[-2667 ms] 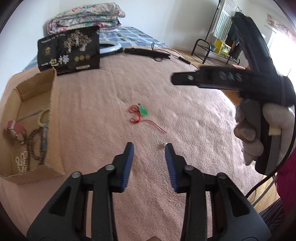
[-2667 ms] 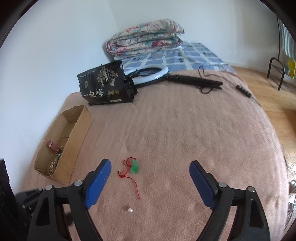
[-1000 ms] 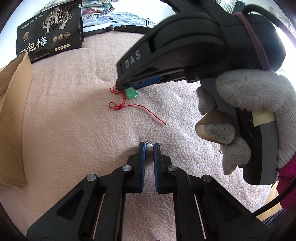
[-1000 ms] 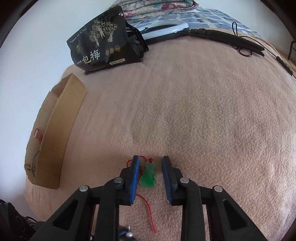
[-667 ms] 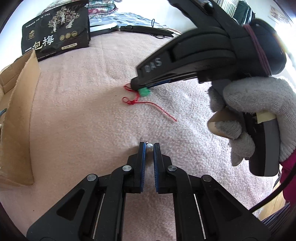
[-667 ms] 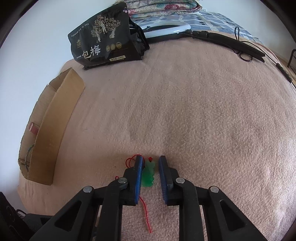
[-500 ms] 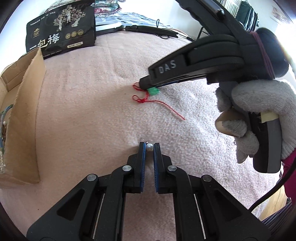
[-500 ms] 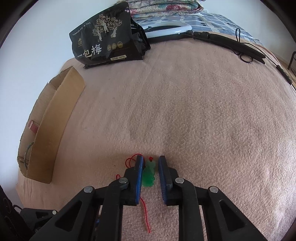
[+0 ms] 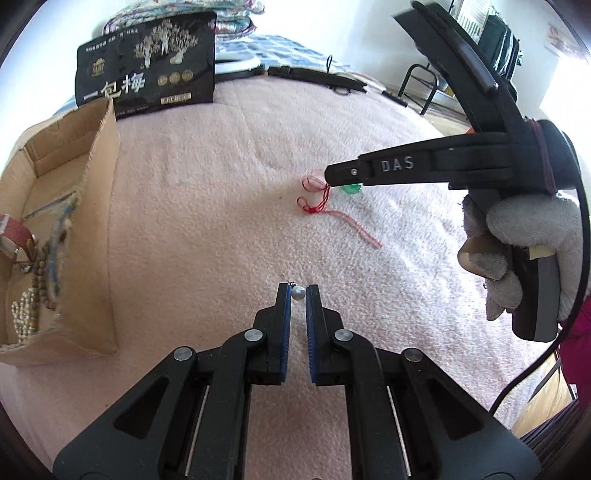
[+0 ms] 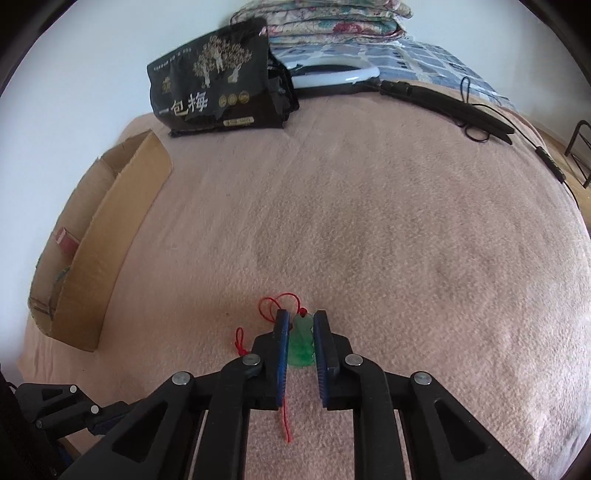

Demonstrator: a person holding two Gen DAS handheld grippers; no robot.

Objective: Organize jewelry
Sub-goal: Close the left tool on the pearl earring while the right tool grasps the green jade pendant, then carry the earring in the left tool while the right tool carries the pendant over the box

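Observation:
My left gripper (image 9: 297, 291) is shut on a small pearl bead (image 9: 298, 292) and holds it just above the pink blanket (image 9: 207, 206). My right gripper (image 10: 301, 325) is shut on a green jade pendant (image 10: 302, 345) with a red cord (image 10: 273, 306). In the left wrist view the right gripper (image 9: 334, 177) shows at right, with the pendant (image 9: 351, 189) and its red cord (image 9: 325, 206) trailing on the blanket. An open cardboard box (image 9: 88, 221) at left holds bead strings and a watch strap (image 9: 16, 236).
A black snack bag (image 10: 218, 92) stands at the blanket's far side. A white ring light (image 10: 332, 75) and black stand with cable (image 10: 454, 105) lie behind. Folded quilts (image 10: 325, 18) are at the back. The box (image 10: 107, 236) sits at the blanket's left edge.
Both grippers closed, the left on the pearl and the right on the pendant. Both have since risen slightly and the box has come nearer in the left view.

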